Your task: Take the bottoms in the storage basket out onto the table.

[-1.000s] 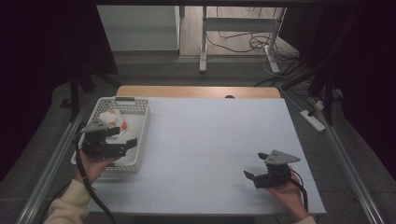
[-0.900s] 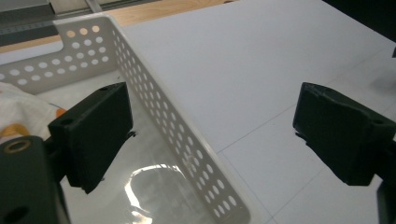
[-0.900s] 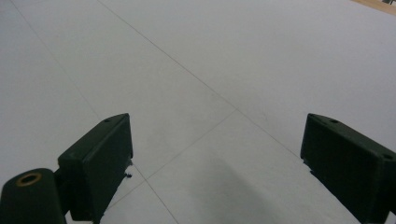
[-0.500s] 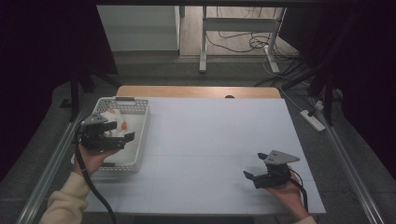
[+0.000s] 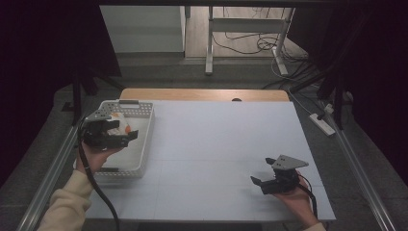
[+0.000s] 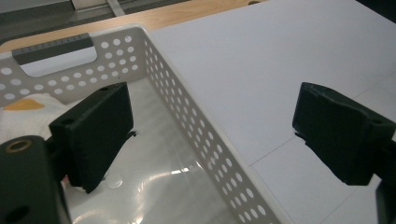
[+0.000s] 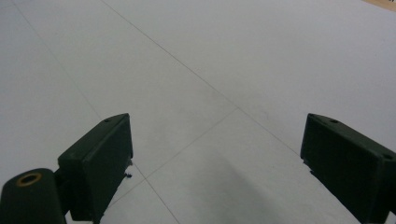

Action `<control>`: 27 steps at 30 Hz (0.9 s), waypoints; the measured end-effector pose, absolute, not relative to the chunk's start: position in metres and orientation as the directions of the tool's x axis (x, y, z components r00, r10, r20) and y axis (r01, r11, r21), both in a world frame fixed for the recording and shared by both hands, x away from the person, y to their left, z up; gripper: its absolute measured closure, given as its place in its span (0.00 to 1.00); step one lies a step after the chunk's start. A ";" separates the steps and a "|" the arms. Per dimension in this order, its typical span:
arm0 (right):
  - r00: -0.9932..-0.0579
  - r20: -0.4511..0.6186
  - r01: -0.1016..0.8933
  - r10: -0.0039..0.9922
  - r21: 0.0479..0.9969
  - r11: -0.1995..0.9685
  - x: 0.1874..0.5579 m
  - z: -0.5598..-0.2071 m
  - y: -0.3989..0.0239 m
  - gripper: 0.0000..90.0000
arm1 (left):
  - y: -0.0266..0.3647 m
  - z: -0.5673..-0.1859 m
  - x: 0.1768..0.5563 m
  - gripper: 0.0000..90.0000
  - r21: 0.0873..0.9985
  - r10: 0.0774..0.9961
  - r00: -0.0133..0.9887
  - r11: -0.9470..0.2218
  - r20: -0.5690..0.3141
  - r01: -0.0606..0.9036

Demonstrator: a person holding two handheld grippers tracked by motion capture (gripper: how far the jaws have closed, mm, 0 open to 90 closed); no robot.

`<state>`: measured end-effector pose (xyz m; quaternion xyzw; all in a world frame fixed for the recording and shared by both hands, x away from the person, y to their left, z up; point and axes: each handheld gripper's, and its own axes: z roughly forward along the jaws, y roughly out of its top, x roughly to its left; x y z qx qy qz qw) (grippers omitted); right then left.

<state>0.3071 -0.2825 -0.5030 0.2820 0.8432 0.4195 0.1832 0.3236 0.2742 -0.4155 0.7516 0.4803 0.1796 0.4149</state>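
step: left gripper (image 5: 126,138) over basket (image 6: 187,112), jaws apart, empty | next: dip toward white-orange item (image 5: 120,126) at 12 o'clock | right gripper (image 5: 262,179) jaws apart, idle

The basket (image 5: 144,127) sits on the table's (image 5: 231,144) left edge. A cloth (image 5: 118,126) lies in the basket's far end.
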 end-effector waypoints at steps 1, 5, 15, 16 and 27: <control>-0.774 -0.072 0.322 0.629 0.811 0.489 0.307 -0.503 -0.283 0.10 | 0.274 -0.415 0.325 0.13 0.796 0.872 0.473 -0.196 -0.125 0.573; -0.773 -0.073 0.322 0.630 0.810 0.490 0.307 -0.503 -0.283 0.10 | 0.276 -0.413 0.330 0.13 0.793 0.876 0.467 -0.195 -0.125 0.577; -0.778 -0.072 0.323 0.625 0.806 0.495 0.307 -0.503 -0.282 0.10 | 0.289 -0.414 0.345 0.13 0.774 0.897 0.423 -0.178 -0.126 0.607; -0.778 -0.072 0.323 0.625 0.806 0.495 0.308 -0.503 -0.282 0.10 | 0.290 -0.415 0.346 0.13 0.773 0.899 0.419 -0.176 -0.126 0.610; -0.776 -0.077 0.321 0.626 0.806 0.497 0.307 -0.504 -0.282 0.10 | 0.296 -0.418 0.359 0.13 0.752 0.911 0.394 -0.175 -0.121 0.636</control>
